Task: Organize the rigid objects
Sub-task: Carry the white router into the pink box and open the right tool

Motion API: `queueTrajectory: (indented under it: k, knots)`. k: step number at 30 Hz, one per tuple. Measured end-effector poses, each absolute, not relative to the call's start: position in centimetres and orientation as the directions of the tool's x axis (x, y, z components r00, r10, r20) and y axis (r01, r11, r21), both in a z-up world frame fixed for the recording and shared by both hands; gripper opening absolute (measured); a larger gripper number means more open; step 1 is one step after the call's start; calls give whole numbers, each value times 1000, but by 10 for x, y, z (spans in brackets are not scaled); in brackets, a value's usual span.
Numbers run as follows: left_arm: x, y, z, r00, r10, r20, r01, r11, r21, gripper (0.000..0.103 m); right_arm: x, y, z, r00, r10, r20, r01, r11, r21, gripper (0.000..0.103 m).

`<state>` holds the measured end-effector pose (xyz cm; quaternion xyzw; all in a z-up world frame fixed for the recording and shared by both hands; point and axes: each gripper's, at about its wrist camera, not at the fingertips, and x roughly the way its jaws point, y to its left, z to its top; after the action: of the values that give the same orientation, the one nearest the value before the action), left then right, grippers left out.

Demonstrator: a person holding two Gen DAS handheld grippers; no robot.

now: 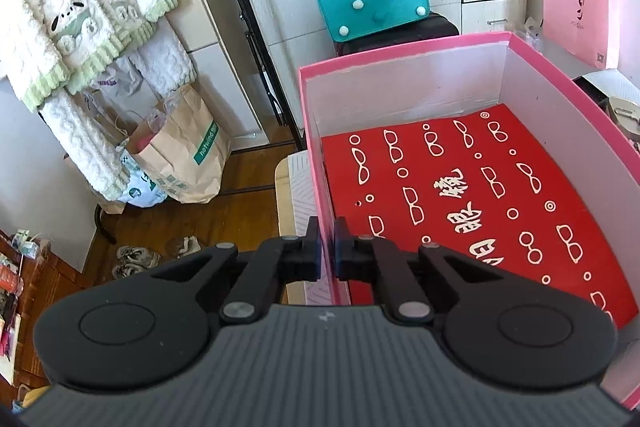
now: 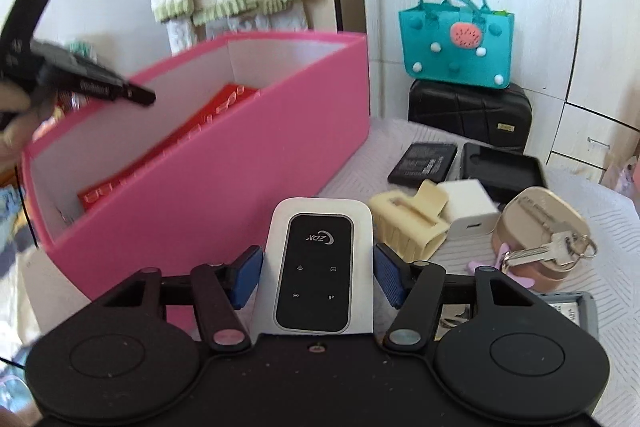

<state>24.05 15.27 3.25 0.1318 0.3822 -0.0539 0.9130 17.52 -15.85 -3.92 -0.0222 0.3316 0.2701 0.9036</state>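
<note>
A pink box (image 1: 316, 163) with white inner walls holds a red sheet printed with glasses (image 1: 460, 195). My left gripper (image 1: 328, 251) is shut on the box's left wall, which runs up between its pads. From the right wrist view the left gripper (image 2: 142, 97) reaches over the pink box (image 2: 224, 187) from the upper left. My right gripper (image 2: 318, 271) is shut on a white pocket router (image 2: 320, 267) with a black face, its blue pads against both long sides, just in front of the box.
On the white mat right of the router lie a cream hair claw (image 2: 408, 223), a white charger cube (image 2: 468, 211), a black battery (image 2: 424, 163), a black tray (image 2: 504, 171) and a beige tin with keys (image 2: 548, 251). A teal bag (image 2: 456, 43) stands on a black case behind.
</note>
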Motion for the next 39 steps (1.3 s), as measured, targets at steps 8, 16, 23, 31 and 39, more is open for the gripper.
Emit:
queueTrajectory:
  k: [8, 16, 23, 31, 39]
  knots:
    - [238, 147, 32, 711, 20, -703, 201, 952, 231, 6, 177, -175, 3, 688, 493, -533, -503, 853, 141, 66]
    - [243, 142, 35, 695, 29, -718, 215, 945, 247, 6, 182, -172, 51, 673, 549, -495, -568, 813, 129, 66]
    - [246, 141, 34, 726, 41, -686, 180, 952, 247, 7, 202, -126, 79, 567, 622, -539, -695, 713, 91, 66]
    - [241, 135, 29, 747, 57, -663, 182, 941, 286, 9, 241, -44, 69, 434, 589, -682, -820, 572, -28, 66]
    - [242, 142, 30, 736, 32, -676, 178, 955, 239, 8, 285, 24, 48, 358, 513, -780, -874, 477, -88, 66]
